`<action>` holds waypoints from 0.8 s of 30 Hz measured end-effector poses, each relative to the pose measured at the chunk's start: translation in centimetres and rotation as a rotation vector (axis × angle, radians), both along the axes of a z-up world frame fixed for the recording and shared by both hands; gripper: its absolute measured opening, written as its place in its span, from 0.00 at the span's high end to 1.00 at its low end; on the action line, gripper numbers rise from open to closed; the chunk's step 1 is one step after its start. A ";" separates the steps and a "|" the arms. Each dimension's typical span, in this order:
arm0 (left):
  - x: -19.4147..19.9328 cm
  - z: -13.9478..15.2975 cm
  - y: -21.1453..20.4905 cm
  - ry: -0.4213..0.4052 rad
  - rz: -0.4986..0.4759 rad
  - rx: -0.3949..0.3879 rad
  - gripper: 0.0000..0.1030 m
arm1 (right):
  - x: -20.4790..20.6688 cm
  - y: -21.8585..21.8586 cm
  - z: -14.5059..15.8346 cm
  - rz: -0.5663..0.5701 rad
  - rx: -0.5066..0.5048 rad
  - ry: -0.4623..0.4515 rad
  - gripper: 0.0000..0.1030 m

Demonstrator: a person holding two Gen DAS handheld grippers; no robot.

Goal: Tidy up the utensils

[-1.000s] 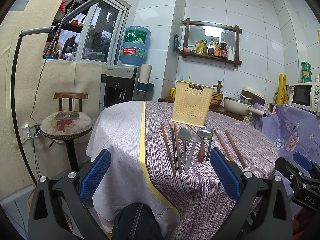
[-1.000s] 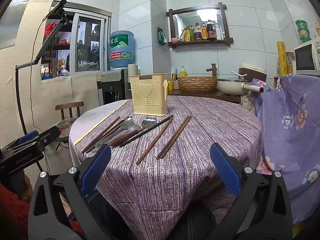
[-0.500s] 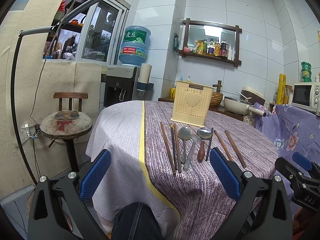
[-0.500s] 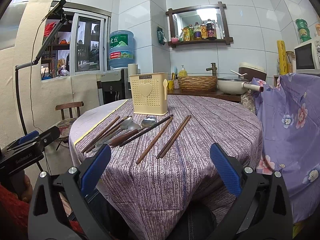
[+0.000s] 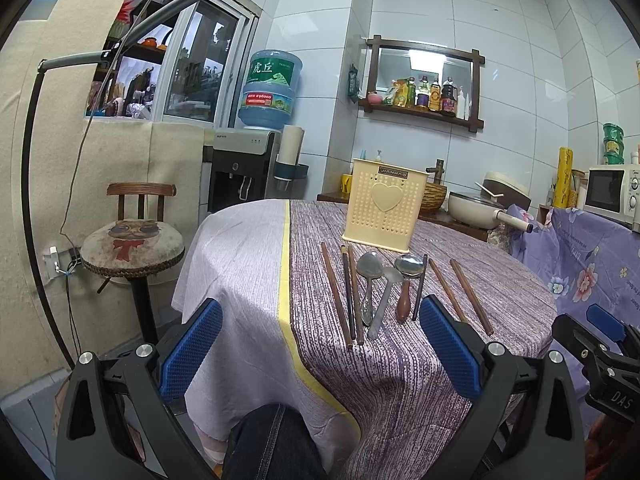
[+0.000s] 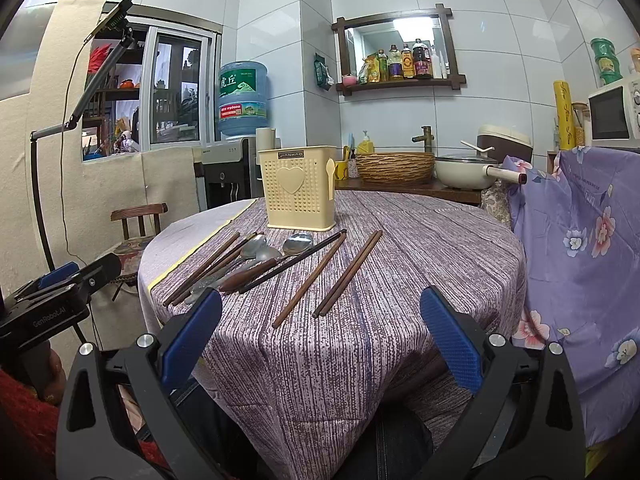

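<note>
A round desk [image 5: 400,368] draped in a purple striped cloth [image 6: 420,248] carried a row of utensils, seen from the two handheld grippers. At far left in the left wrist view stood a wooden stool [image 5: 134,240] with a cat-print cushion, and behind it a water dispenser [image 5: 244,172] topped by a blue bottle. The left gripper [image 5: 320,352] hung low at the near edge of the desk, released, its blue-padded fingers [image 5: 192,346] spread wide and nothing between them; a denim-clad knee [image 5: 272,444] showed beneath it. On the cloth, from the left, lay a single brown chopstick [image 5: 335,294], then a dark and a brown chopstick close together [image 5: 352,294], a metal spoon [image 5: 367,280], a pale soup spoon [image 5: 386,298] (its handle appeared to be translucent plastic, though the view is too small to be sure), a wooden-handled spoon [image 5: 406,284], a thin dark chopstick [image 5: 420,286] and two more brown chopsticks [image 5: 460,292] set apart at the right. Beyond the row, the cream perforated utensil holder [image 5: 384,210] with a heart on its face stood upright near the middle of the desk. The right gripper [image 6: 320,342] was likewise released and empty, poised near the desk's edge just short of the rightmost chopsticks. A flowered lilac cloth [image 6: 580,260] hung at far right.
</note>
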State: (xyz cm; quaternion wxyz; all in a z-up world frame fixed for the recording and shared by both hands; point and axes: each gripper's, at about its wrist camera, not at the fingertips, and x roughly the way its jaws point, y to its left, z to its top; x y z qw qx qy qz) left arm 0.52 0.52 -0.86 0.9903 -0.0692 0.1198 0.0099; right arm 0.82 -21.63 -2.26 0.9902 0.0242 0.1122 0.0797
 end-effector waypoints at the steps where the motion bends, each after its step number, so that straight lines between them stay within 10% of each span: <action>1: 0.0 -0.1 0.0 0.000 0.000 0.000 0.05 | 0.0 0.0 0.0 0.000 0.000 0.000 0.05; 24: 0.1 -0.1 0.1 0.002 -0.001 -0.001 0.05 | 0.0 0.0 0.0 0.000 0.002 0.000 0.05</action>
